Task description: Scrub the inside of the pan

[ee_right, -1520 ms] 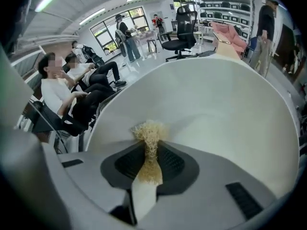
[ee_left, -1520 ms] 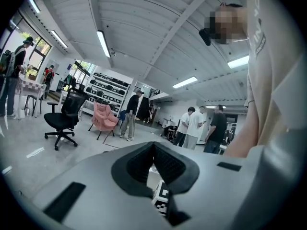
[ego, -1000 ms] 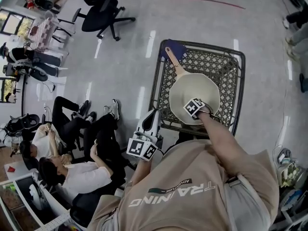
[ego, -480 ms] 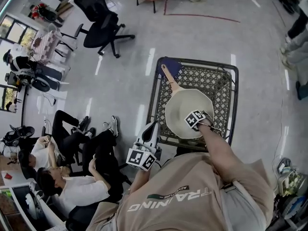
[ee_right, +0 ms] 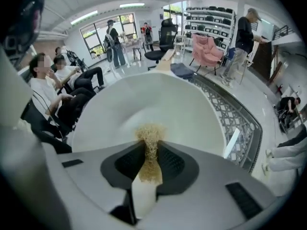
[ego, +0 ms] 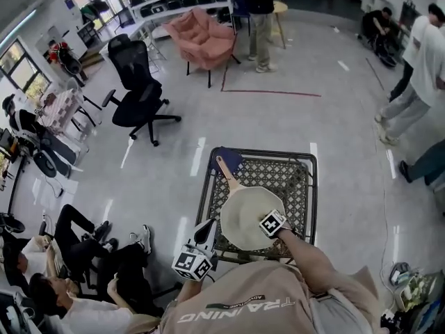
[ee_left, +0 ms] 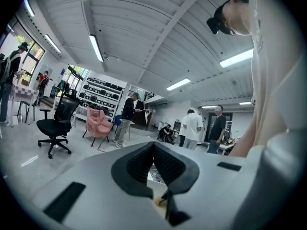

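Note:
A cream pan (ego: 245, 213) with a wooden handle (ego: 227, 173) lies on a black metal mesh table (ego: 299, 176). My right gripper (ego: 272, 223) points steeply down over the pan's near right part. In the right gripper view it (ee_right: 151, 145) is shut on a tan fibrous scrubber (ee_right: 150, 137), whose tuft sticks out over the pan's pale inside (ee_right: 158, 102). Whether the tuft touches the pan I cannot tell. My left gripper (ego: 197, 255) hangs off the table's near left corner and points level. In the left gripper view it (ee_left: 153, 146) has its jaws together, with nothing in them.
A dark blue cloth (ego: 230, 160) lies under the handle's end at the table's far left corner. People sit on the floor (ego: 76, 256) at the left. A black office chair (ego: 139, 89) and a pink armchair (ego: 205, 37) stand beyond the table. Other people stand at the back and right.
The head view has swung up and takes in much more of the room. The right gripper stays over the pan's near right part, the left one beside the table's corner.

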A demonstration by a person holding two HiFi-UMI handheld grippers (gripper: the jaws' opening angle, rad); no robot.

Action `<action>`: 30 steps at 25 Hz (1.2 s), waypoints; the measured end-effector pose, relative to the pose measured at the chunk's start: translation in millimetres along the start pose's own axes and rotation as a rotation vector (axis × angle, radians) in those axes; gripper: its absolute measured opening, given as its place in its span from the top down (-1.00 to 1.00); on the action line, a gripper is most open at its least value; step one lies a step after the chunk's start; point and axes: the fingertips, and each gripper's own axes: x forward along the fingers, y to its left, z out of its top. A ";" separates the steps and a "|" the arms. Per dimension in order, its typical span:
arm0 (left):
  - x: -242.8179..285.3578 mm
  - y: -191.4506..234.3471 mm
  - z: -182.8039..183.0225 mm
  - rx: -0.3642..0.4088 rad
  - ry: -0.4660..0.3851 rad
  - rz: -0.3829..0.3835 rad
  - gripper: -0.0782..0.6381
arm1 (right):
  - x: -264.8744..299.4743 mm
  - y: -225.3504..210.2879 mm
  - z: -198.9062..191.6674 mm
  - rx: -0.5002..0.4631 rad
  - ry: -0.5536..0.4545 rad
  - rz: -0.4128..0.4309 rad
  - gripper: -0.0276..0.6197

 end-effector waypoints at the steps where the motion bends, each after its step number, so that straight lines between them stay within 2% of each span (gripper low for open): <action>1: 1.0 -2.6 -1.3 0.001 0.000 -0.011 0.73 | -10.6 3.3 3.9 -0.003 -0.058 0.012 0.64; 5: 11.4 -8.0 2.8 0.012 -0.008 -0.057 0.73 | -54.4 9.1 16.2 -0.041 -0.210 -0.002 0.64; 8: 19.4 -14.1 0.3 0.018 0.000 -0.096 0.73 | -85.3 13.5 22.7 0.028 -0.341 -0.002 0.64; 10: 24.9 -18.4 -3.2 0.023 0.006 -0.118 0.73 | -108.9 15.1 29.0 0.041 -0.440 -0.004 0.64; 13: 33.5 -25.8 -8.5 0.028 0.016 -0.151 0.73 | -147.0 22.3 38.2 0.003 -0.583 -0.001 0.64; 18: 53.6 -45.3 -8.8 0.041 0.017 -0.208 0.73 | -216.4 28.8 47.9 -0.061 -0.761 -0.011 0.64; 22: 69.3 -59.8 0.2 0.061 -0.003 -0.231 0.73 | -272.4 29.0 55.4 -0.080 -0.892 -0.053 0.64; 24: 76.7 -65.6 0.9 0.065 -0.006 -0.245 0.73 | -290.5 26.0 51.6 -0.069 -0.934 -0.068 0.64; 30: 91.4 -83.1 -5.9 0.060 0.009 -0.279 0.73 | -302.1 6.7 16.3 -0.017 -0.943 -0.110 0.64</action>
